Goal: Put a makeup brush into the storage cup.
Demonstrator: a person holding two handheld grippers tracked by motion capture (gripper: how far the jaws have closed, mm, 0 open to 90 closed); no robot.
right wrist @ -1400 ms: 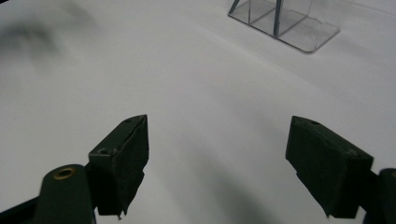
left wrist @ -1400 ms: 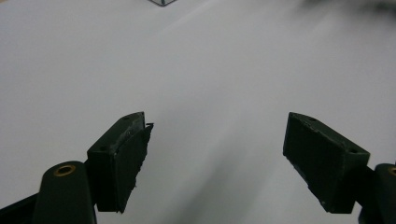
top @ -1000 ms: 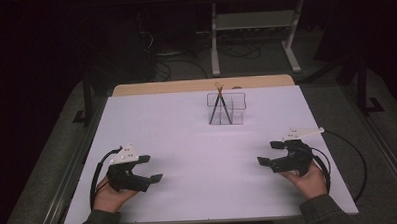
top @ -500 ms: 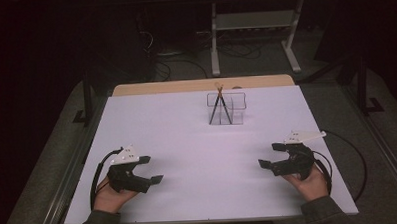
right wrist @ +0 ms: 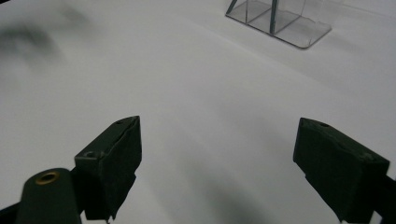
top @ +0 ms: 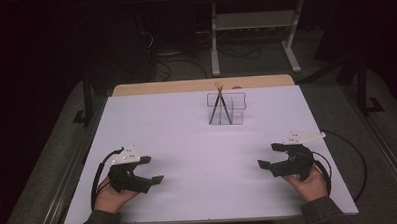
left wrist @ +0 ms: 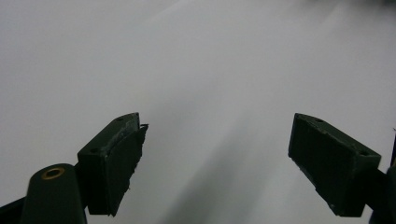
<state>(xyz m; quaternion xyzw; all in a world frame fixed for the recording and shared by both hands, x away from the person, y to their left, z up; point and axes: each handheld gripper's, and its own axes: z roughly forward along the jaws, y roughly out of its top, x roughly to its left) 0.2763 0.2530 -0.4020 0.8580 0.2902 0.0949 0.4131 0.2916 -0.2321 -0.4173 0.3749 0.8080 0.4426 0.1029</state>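
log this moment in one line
left gripper: open, empty | right gripper: open, empty | clear holder: far centre, sticks inside, untouched

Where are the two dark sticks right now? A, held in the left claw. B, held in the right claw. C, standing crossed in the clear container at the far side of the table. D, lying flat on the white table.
C: the sticks lean crossed inside the clear container, while the left claw and right claw sit open near the table's near edge.
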